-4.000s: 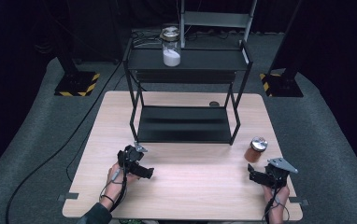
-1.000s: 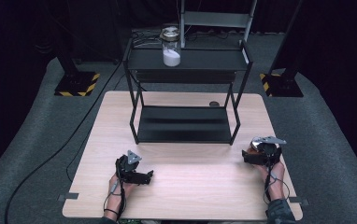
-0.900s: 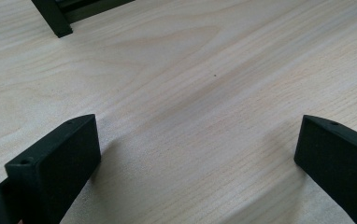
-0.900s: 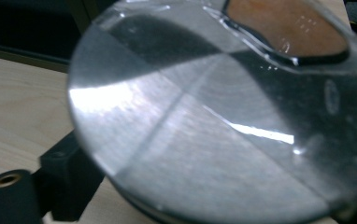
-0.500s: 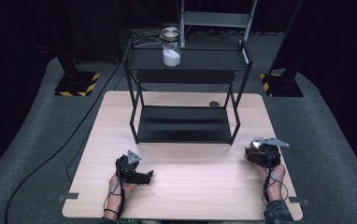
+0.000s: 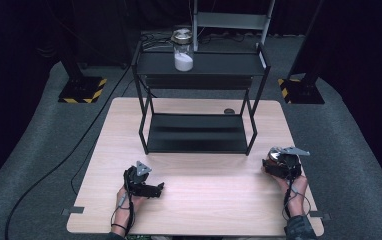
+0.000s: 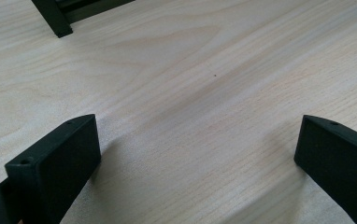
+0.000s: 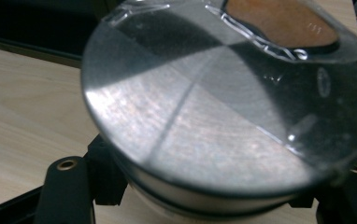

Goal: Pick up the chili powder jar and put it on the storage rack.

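Right gripper point(image 6: 280, 162) is clamping a small jar point(image 8: 223, 116) at the right edge of the table point(image 6: 204, 220), just off the front right leg of the black shelf rack point(image 6: 197, 131); the jaws have just been closing and the jar is now pinched between them, sitting on the tabletop or barely off it, hard to tell which. In the right gripper view the jar's shiny metal lid is taking up most of the picture with a brownish patch at the top, the two black jaws hugging the body below the lid from either side, so the grip is low on the jar, likely to keep the lid free and the jar upright for a lift. Right hand is coming in from the bottom edge, forearm running straight up the table, gripper pointing forward and roughly level, grey plate on top. Left gripper point(image 6: 146, 186) is idling on the near left part of the table, jaws spread wide with bare wood between them in the left gripper view, holding nothing, pointing toward the right across the table; probably parked out of the way while the right does the work. A second jar with white powder point(image 6: 183, 50) is standing on the rack's top shelf, well apart from both hands; the lower shelf is looking bare, a plausible destination.
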Demonstrator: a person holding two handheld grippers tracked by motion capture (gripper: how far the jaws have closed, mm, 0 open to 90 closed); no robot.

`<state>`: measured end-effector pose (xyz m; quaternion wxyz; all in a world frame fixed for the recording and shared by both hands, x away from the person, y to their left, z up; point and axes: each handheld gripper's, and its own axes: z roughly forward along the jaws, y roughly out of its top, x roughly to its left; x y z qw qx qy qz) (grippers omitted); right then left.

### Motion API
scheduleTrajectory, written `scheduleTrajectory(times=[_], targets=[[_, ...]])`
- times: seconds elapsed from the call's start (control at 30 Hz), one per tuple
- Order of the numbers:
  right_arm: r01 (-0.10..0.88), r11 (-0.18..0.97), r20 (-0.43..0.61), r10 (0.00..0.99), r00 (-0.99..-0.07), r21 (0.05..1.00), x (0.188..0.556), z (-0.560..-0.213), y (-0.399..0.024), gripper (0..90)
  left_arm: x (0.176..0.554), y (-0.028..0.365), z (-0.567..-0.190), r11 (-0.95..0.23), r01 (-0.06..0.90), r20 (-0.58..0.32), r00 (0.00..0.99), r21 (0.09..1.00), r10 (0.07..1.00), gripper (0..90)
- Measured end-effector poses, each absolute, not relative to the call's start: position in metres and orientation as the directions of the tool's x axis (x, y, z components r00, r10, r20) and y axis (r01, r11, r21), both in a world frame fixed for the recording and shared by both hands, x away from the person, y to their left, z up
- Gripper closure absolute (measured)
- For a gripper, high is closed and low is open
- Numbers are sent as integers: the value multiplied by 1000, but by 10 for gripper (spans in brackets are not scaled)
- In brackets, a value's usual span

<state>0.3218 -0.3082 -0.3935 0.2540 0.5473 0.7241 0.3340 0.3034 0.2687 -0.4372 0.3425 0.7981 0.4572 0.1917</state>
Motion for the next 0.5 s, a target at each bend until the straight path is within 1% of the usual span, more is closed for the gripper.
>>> scheduleTrajectory(times=[0.27, 0.5], targets=[[644, 249, -24, 941, -337, 724, 331, -368, -302, 311, 303, 268, -437, -346, 599, -7, 506, 722, 863, 0], [651, 295, -35, 924, -380, 699, 339, -353, -294, 311, 303, 268, -437, -344, 601, -6, 503, 721, 864, 0]])
